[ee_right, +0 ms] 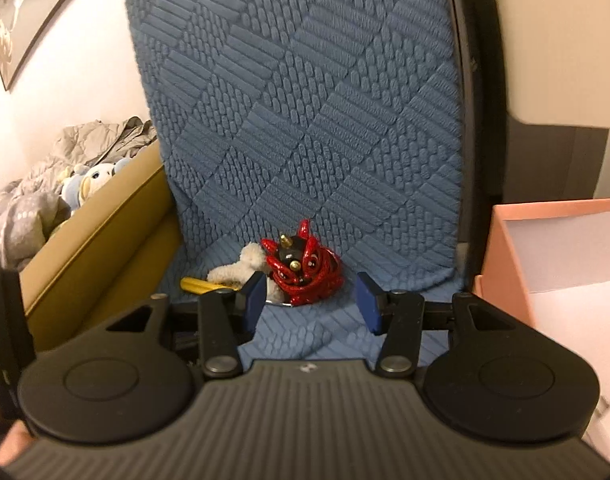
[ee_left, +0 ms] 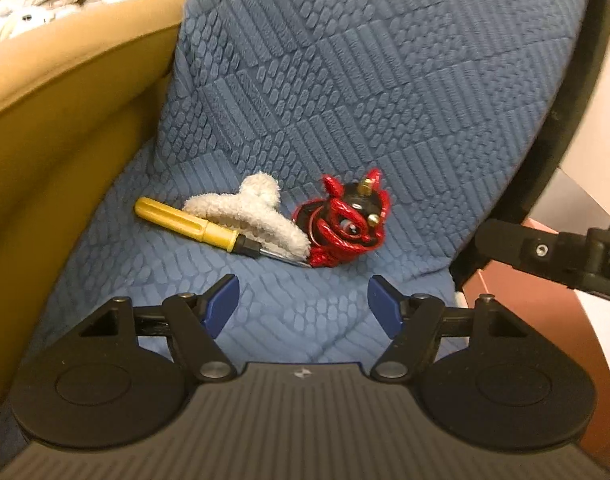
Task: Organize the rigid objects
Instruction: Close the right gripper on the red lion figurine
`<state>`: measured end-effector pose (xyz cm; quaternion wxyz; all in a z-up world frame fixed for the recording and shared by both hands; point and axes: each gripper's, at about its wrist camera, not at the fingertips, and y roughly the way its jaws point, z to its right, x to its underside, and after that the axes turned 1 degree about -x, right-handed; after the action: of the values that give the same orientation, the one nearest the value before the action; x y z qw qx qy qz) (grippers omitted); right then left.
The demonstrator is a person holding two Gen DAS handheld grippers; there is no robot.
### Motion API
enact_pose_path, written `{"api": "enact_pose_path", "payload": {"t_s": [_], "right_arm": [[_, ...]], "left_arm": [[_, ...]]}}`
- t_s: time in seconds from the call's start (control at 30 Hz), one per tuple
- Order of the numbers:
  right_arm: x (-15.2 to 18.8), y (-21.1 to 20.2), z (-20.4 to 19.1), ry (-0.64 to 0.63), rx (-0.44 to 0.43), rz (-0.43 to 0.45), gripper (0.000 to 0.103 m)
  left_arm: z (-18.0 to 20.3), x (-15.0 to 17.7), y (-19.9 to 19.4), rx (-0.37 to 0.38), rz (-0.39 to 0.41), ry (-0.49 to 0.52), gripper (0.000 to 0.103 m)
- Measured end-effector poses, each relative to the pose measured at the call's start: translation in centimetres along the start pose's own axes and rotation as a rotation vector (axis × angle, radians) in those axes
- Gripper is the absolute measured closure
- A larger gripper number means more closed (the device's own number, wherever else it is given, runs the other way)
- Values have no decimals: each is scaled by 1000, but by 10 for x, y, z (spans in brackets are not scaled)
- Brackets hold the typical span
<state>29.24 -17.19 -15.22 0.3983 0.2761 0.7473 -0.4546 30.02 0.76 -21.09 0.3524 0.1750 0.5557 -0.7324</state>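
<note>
Right tool [ee_right: 309, 300]: pink box [ee_right: 545, 248] alongside.

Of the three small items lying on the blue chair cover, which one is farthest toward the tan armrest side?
The yellow-handled screwdriver. Its handle end lies closest to the tan armrest; the white fuzzy clip overlaps its shaft, and the red lion-head trinket sits beyond its tip.

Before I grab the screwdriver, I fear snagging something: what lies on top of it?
The fluffy white clip lies across the yellow screwdriver, over its metal shaft. The tip runs under the red figurine, so it is hidden.
</note>
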Motion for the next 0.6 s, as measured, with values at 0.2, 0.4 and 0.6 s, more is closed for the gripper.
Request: {"api": "enact_pose_path", "payload": {"t_s": [0.2, 0.4, 0.6], "right_arm": [[-18, 43, 5, 31, -51, -44, 49], [-28, 82, 5, 46, -77, -96, 44], [-33, 108, 4, 63, -91, -132, 38]], "left_arm": [[-5, -14, 34, -16, -13, -19, 35], [-7, -23, 54, -33, -15, -24, 43], [-4, -23, 66, -49, -20, -21, 49]]}}
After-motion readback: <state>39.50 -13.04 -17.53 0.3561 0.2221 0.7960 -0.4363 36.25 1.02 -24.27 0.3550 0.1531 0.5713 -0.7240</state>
